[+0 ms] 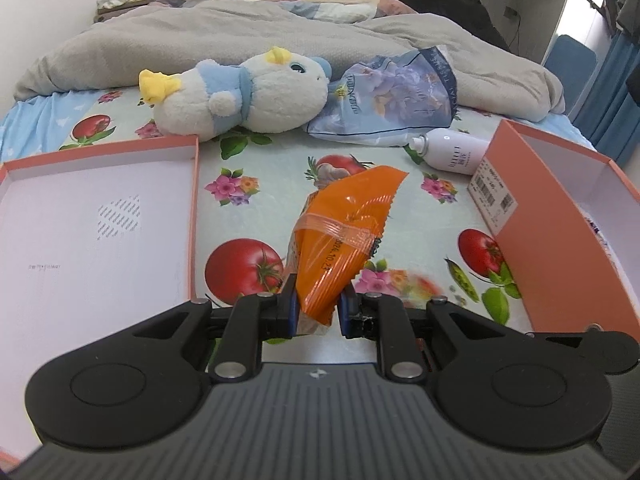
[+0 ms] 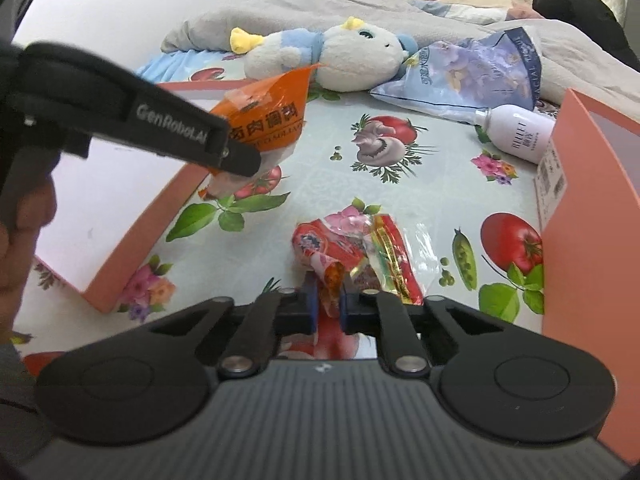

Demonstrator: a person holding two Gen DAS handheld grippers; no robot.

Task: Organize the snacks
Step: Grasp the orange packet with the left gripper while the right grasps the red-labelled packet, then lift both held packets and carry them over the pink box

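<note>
My left gripper (image 1: 316, 300) is shut on the lower end of an orange snack packet (image 1: 344, 232), which is taped across its middle and held above the flowered sheet. The right wrist view shows that same gripper (image 2: 244, 164) from the side, with the orange packet (image 2: 272, 116) raised beside the left pink box (image 2: 120, 200). My right gripper (image 2: 329, 300) is shut on a corner of a red snack wrapper (image 2: 348, 248), crumpled with clear plastic around it. The left pink box (image 1: 100, 216) lies open and shallow. A deeper pink box (image 1: 552, 240) stands on the right.
A white and blue plush toy (image 1: 240, 96), a blue tissue pack (image 1: 392, 96) and a white spray bottle (image 1: 452, 150) lie behind the boxes. A grey quilt (image 1: 240, 36) is heaped further back. A hand (image 2: 24, 232) holds the left gripper's handle.
</note>
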